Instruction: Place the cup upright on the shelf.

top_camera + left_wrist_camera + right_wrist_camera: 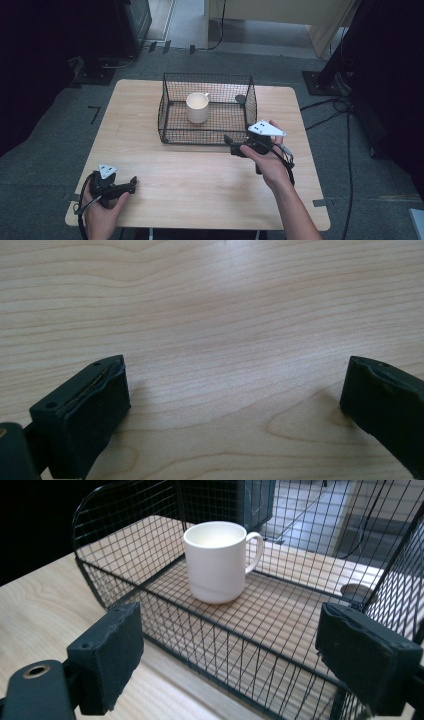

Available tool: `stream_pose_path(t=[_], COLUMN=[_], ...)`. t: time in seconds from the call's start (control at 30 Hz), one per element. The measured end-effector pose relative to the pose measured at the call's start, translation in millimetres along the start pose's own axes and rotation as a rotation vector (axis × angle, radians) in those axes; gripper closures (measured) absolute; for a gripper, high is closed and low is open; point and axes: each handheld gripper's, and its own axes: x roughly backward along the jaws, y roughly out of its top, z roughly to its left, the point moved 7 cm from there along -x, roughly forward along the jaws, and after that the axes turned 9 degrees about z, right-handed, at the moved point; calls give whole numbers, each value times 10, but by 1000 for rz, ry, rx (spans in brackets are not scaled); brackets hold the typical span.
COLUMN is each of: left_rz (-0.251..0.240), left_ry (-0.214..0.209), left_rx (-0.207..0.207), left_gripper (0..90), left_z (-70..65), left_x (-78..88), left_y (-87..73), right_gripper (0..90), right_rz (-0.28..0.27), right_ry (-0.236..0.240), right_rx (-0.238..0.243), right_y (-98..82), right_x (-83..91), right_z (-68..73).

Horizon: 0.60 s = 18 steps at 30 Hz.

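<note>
White ceramic mug [197,107] stands upright, handle to the far side, inside the black wire-mesh basket [170,95] at far centre of the light wooden desk [200,180]. Right claw [231,145] just outside the basket's near right corner, released, nothing between its jaws. Left claw [133,183] at near left, released over bare desk

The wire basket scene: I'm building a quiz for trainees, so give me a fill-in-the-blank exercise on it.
1. The white mug stands upright inside the black wire ____.
2. The right claw is at the basket's near wall with its jaws ____.
3. The left claw, open, has only the bare wooden ____ between its jaws.
4. The mug's handle points toward the ____ side of the right gripper view.

Missing words: basket; open; table; right
</note>
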Motion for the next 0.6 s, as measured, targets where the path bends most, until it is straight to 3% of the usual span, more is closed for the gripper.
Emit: stream_pose_path(t=[0.27, 0.6], left_rz=[1, 1], left_ry=[0, 0], left_rx=[-1, -1], left_gripper=[0, 0], left_z=[1, 1], left_x=[0, 1], left_y=[-1, -1], right_gripper=[118, 130], right_rz=[11, 8], right_ry=[-11, -37], right_rx=[1, -24], right_y=[-208, -490], right_x=[106, 219], right_z=[-8, -119])
